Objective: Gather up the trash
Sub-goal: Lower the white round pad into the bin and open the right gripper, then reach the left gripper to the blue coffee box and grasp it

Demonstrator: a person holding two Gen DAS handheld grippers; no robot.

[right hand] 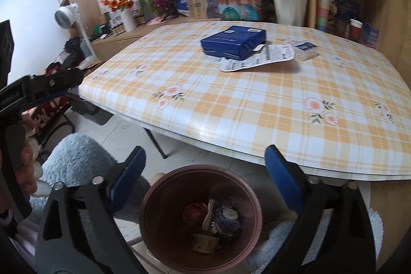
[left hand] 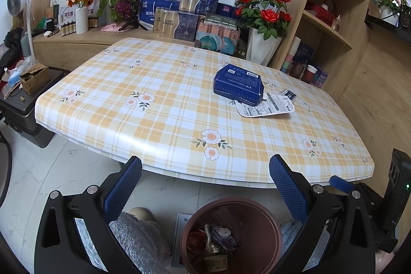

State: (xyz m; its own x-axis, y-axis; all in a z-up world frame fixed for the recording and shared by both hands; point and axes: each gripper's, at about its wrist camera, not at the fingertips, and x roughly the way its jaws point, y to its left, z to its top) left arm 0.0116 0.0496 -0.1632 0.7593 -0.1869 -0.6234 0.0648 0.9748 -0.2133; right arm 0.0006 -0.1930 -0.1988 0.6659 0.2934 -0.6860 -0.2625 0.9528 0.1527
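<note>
Both our grippers, left (left hand: 205,171) & right (right hand: 205,161), hang apart, empty, over the bin (right hand: 154,199). Blue box (right hand: 233,42) lies ahead on the table (right hand: 257,107), long axis across; right gripper seems nearer.

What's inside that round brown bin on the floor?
The round brown plastic bin holds crumpled wrappers: a red one, a blue-and-white one, and a small beige printed tub. Whatever lies beneath them is covered.

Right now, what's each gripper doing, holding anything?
Left gripper: open, empty.
Right gripper: open, empty, above the trash bin.
</note>
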